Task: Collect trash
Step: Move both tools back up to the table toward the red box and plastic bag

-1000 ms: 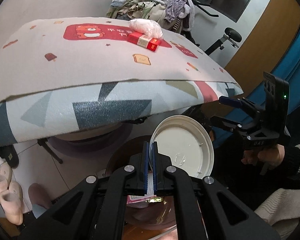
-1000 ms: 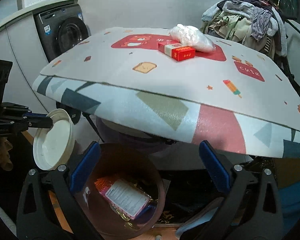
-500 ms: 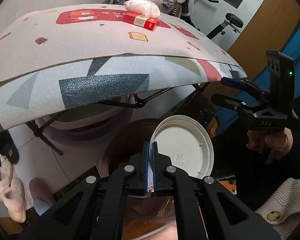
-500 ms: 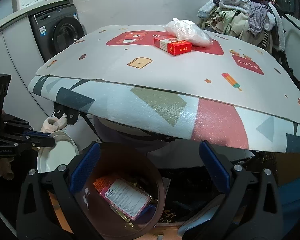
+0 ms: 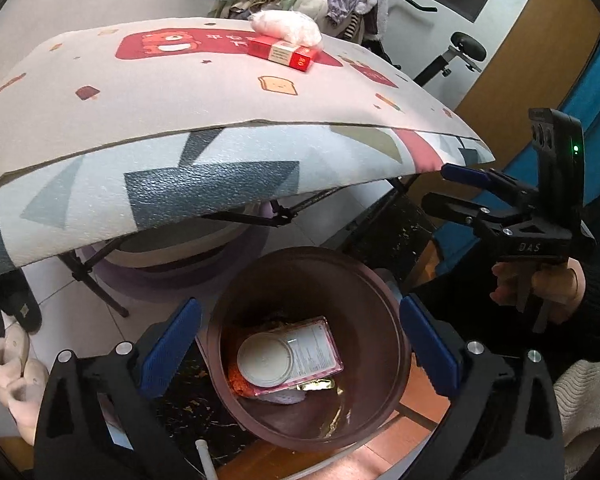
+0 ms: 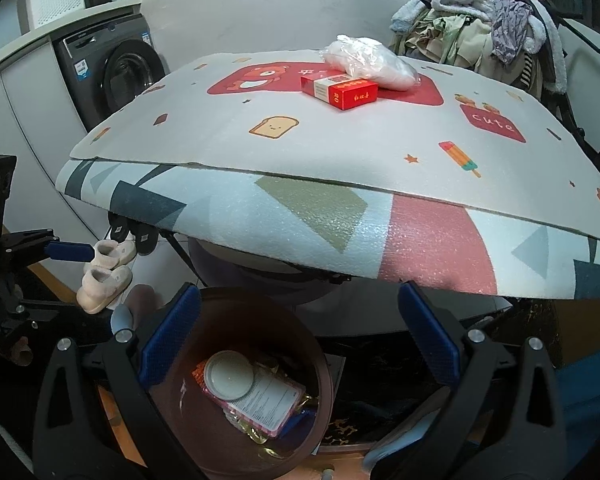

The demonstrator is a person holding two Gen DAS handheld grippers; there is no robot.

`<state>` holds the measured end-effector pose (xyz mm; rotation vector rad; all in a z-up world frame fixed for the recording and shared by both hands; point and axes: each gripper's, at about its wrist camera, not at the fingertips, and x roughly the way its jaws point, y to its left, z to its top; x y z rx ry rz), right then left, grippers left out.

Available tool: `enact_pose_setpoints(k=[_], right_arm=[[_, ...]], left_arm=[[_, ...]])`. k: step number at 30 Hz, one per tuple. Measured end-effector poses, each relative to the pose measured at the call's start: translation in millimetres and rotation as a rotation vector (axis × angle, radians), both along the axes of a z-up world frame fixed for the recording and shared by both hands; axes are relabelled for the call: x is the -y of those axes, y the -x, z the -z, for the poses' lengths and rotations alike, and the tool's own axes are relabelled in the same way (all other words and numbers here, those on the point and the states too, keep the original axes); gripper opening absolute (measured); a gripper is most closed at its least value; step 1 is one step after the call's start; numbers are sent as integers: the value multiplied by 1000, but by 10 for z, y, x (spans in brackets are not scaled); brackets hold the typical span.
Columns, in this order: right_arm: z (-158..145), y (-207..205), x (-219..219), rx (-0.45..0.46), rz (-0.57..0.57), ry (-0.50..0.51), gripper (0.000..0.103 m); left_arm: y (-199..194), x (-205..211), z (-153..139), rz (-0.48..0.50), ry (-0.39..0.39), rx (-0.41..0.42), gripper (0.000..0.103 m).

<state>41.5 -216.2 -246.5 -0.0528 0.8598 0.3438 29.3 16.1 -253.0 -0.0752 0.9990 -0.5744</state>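
Glossy plastic bin point(image 5: 384, 300); textured foam mat point(image 5: 204, 184).

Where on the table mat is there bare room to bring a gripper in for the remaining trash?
The near half of the table mat is bare, from the front edge up to the toast print. The crowded spot is the far middle, where the red box lies against the plastic bag.

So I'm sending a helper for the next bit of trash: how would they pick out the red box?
Find the folding table covered by the cartoon-print mat. On the mat's red bear panel, toward the far side, lies the red box, flat, with a white label on top. It is the only hard-edged red thing there; the crumpled clear plastic bag touching it from behind is soft and whitish.
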Motion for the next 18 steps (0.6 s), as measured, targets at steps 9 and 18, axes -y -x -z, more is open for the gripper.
enact_pose_setpoints(k=[9,18], right_arm=[[-88,5,41,24,0,-38,97],[-266,-100,124,38,-8,-116,97]], left_arm=[[-30,-66,-68,-71,-72,60,97],[-149,-260,-578,-158,-126,281,97]])
